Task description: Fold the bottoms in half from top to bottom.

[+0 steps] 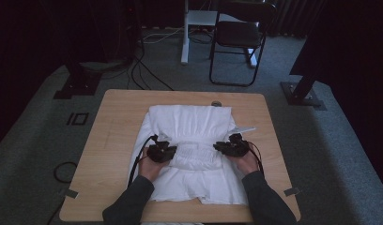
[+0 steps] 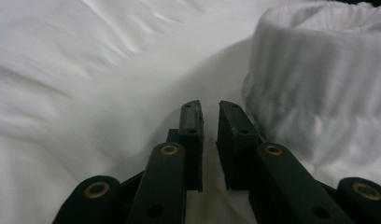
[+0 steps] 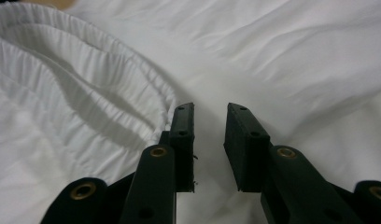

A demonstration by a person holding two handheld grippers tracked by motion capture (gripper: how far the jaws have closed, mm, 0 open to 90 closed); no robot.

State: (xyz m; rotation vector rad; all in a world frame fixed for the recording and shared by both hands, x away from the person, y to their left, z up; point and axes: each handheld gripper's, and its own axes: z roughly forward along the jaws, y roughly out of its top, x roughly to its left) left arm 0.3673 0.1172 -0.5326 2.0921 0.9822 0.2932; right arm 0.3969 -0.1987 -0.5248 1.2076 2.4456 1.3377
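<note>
So I had a white garment point(image 1: 189, 154) spread over the middle of the wooden table point(image 1: 110, 140), looked like a dress or skirt with a gathered elastic band point(image 1: 195, 152) running across it. The band part was bunched up into a ridge between my two hands, roughly at the middle of the cloth, with the smoother fabric reaching toward the far edge of the table and more of it lying toward the near edge by my sleeves.

My left gripper point(image 1: 167, 151) sat at the left end of that ridge and my right gripper point(image 1: 225, 147) at the right end, both resting low on the cloth and pointing inward at each other. From the left gripper's own camera, the left gripper point(image 2: 209, 112) had its fingers point(image 2: 191, 123) only a narrow slot apart, nothing pinched between them, plain fabric underneath and the ribbed band standing up just to the right of them. On the other side, the right gripper point(image 3: 210, 114) had its fingers point(image 3: 184, 126) a bit wider apart, also holding nothing, with the ruffled band edge touching or just beside the left one, hard to say which.

Past the far edge of the table there was a black folding chair point(image 1: 239, 35) on the grey carpet, plus some cables point(image 1: 142, 70) on the floor.
</note>
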